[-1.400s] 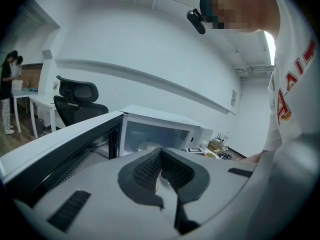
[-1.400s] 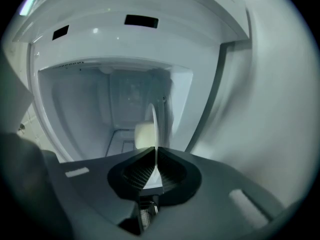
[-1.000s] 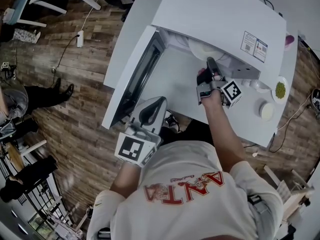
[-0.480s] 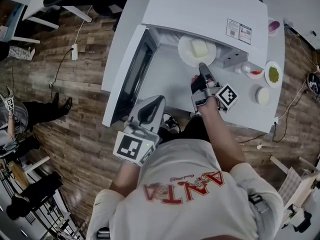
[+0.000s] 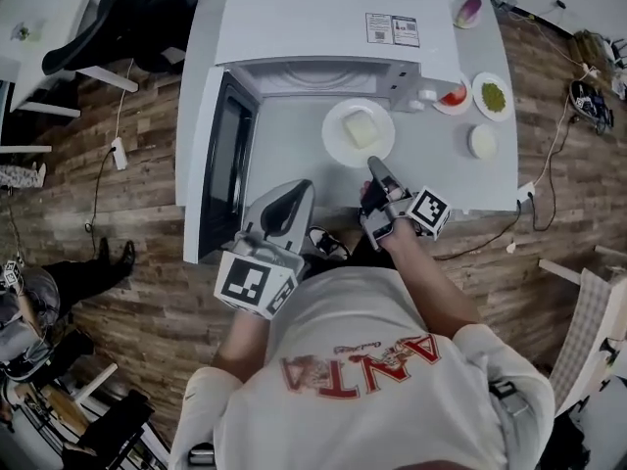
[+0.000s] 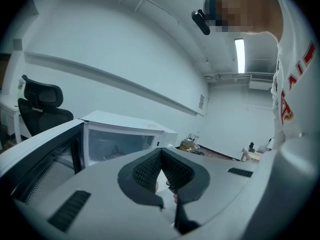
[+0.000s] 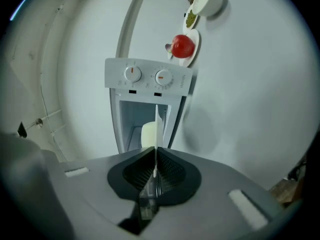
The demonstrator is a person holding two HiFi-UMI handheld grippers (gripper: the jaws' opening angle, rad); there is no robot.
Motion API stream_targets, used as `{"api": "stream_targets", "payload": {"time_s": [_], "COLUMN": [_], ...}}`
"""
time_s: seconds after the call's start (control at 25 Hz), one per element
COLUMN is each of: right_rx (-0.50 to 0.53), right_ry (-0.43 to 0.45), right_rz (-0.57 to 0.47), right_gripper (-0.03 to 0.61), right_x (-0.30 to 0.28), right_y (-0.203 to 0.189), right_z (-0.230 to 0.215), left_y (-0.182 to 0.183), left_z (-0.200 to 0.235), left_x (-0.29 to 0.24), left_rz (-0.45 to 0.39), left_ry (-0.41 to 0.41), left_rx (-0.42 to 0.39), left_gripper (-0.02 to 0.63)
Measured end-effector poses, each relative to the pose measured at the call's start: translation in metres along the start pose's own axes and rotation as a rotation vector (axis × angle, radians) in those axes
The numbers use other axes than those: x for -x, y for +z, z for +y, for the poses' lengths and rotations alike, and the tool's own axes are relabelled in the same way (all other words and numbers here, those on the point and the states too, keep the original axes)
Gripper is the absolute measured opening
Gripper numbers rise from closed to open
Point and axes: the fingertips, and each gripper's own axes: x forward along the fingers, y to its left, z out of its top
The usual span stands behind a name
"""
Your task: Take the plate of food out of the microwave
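2 grippers up. Right gripper [image 5: 375,164] nearer: jaws nipped narrow on near rim of plate [image 5: 338,143]. Plate w/ pale food block [image 5: 362,128] lies straight ahead of jaws, over desk [image 5: 490,179], just outside microwave [image 5: 323,18] mouth. Rt forearm stretched fwd, abt level. Left gripper [image 5: 300,188] jaws together, empty, beside open door [image 5: 230,155].

The head view sits above the person's shoulders and faces steeply down, taking in the white surface [image 5: 470,189], the microwave [image 5: 323,18], the left gripper [image 5: 297,189] and the right gripper [image 5: 375,167] from some way off. The left gripper view rides close behind its fingers [image 6: 142,171], facing almost level, with the open door [image 6: 40,154] left of them. The right gripper view, rolled sideways, looks past its fingers [image 7: 137,176] into the microwave's cavity. All three views share the microwave.
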Motion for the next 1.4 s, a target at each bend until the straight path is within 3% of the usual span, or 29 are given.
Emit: {"api": "stream_targets", "payload": {"time_s": [0.32,0.72,1.32,1.4], "right_rx": [-0.028,-0.035,-0.134,-0.118], "right_ry": [-0.065,-0.141,-0.240,-0.254], "right_rz": [-0.101,-0.219,-0.207,-0.180], "right_gripper": [0.015,0.015,0.018,0.085], "right_x": [0.063,0.092,0.090,0.090], "right_y": [0.036,0.089,0.102,0.103], "right_z": [-0.043,-0.087,-0.109,-0.109], "left_y": [-0.005,-0.008,-0.009,-0.008], "left_z": [-0.028,-0.023,-0.013,-0.012], "left_x": [-0.020,-0.027,-0.032,-0.033], "left_rz": [0.033,0.048,0.051,0.047], "left_ry": [-0.086,-0.085,-0.069,-0.071], "left_rx": [-0.020,-0.017,0.011,0.017], "left_gripper": [0.009,0.009,0.009,0.009]}}
